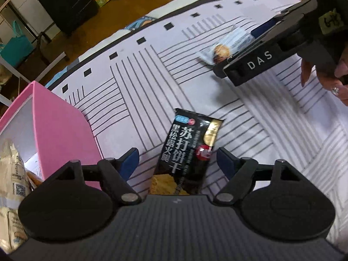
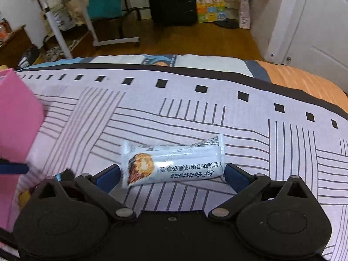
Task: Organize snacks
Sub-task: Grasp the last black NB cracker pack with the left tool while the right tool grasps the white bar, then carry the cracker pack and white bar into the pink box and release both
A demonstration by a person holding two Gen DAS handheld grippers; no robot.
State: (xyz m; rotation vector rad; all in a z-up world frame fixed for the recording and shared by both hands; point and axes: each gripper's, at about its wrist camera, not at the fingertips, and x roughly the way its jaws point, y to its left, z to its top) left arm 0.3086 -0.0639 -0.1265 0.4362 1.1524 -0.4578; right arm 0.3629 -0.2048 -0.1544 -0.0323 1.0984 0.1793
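On a bed spread with a white cover point(image 2: 195, 117) printed in thin dark lines and small black squares, two snack packets lie well apart. Beyond the bed edge are a wooden floor, a black suitcase point(image 1: 67, 4), a teal bag point(image 2: 104, 6) and a white door point(image 2: 315, 21).

At the left stands a pink box point(image 1: 63, 130) with smooth, flat walls; cream-coloured packets point(image 1: 13, 174) show inside it (their print is too blurred to read).

A black, glossy cracker packet point(image 1: 187, 150), flat and oblong with white Chinese lettering, lies just beside the box. The left gripper point(image 1: 176, 161) points steeply down over it, jaws standing wide on either side of the packet's lower half, blue pads not touching it.

A white snack packet point(image 2: 174, 163), plump and cylindrical with crimped ends and a picture of a pastry, lies crosswise farther along the bed. The right gripper point(image 2: 171, 174) is also tilted steeply down, jaws spread as wide as the packet is long, one blue pad at each end; whether they touch it is unclear. Part of a hand point(image 1: 326, 69) grips the right gripper's handle.
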